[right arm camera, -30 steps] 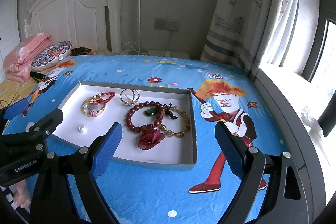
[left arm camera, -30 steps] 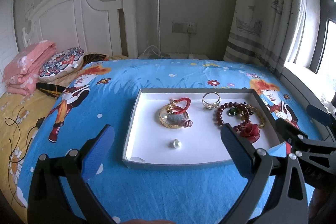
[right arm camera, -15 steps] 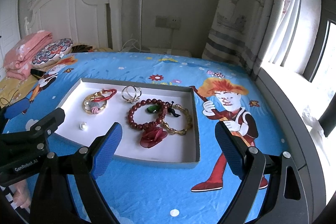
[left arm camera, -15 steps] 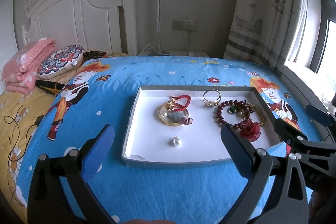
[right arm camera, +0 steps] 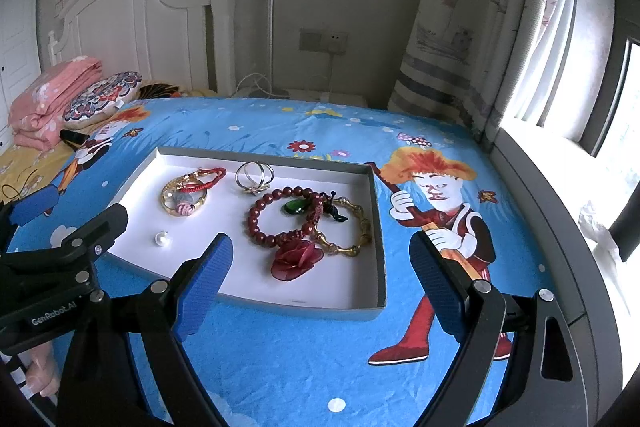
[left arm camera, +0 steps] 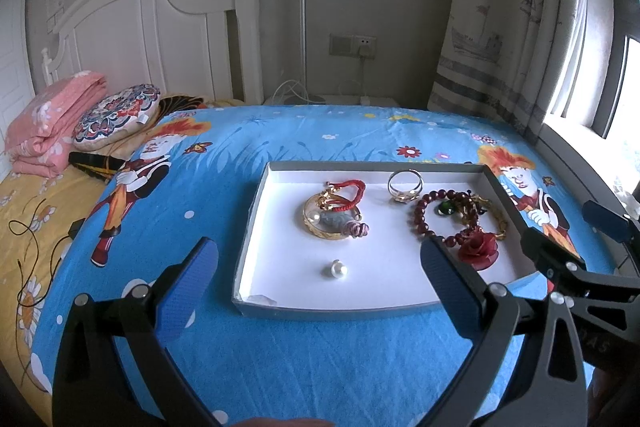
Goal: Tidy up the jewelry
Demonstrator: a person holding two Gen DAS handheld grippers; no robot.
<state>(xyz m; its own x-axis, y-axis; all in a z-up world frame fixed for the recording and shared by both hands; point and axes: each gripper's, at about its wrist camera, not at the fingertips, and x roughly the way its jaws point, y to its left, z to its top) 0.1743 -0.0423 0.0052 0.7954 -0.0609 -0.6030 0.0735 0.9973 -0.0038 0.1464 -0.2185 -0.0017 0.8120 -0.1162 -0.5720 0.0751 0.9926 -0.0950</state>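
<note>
A shallow grey tray with a white floor (left arm camera: 256,211) (right arm camera: 376,211) lies on the blue bedspread. In it are a gold bangle with a red cord (left arm camera: 332,215) (right arm camera: 186,193), a silver ring (left arm camera: 404,183) (right arm camera: 254,177), a dark red bead bracelet (left arm camera: 440,215) (right arm camera: 280,215), a gold bamboo bangle (right arm camera: 348,227), a red fabric rose (left arm camera: 478,249) (right arm camera: 296,259) and a loose pearl (left arm camera: 335,270) (right arm camera: 161,238). My left gripper (left arm camera: 316,287) is open and empty before the tray's near edge. My right gripper (right arm camera: 320,275) is open and empty over the tray's near right corner.
The bed has a white headboard (left arm camera: 160,39). Folded pink bedding (left arm camera: 52,119) and a patterned cushion (left arm camera: 116,115) lie at the far left. A black cable (left arm camera: 28,227) trails on the yellow sheet. A curtain (left arm camera: 500,27) and window sill are on the right.
Both grippers have edged slightly toward the tray; it looks a little nearer. Both stay open and the jewelry has not moved.
</note>
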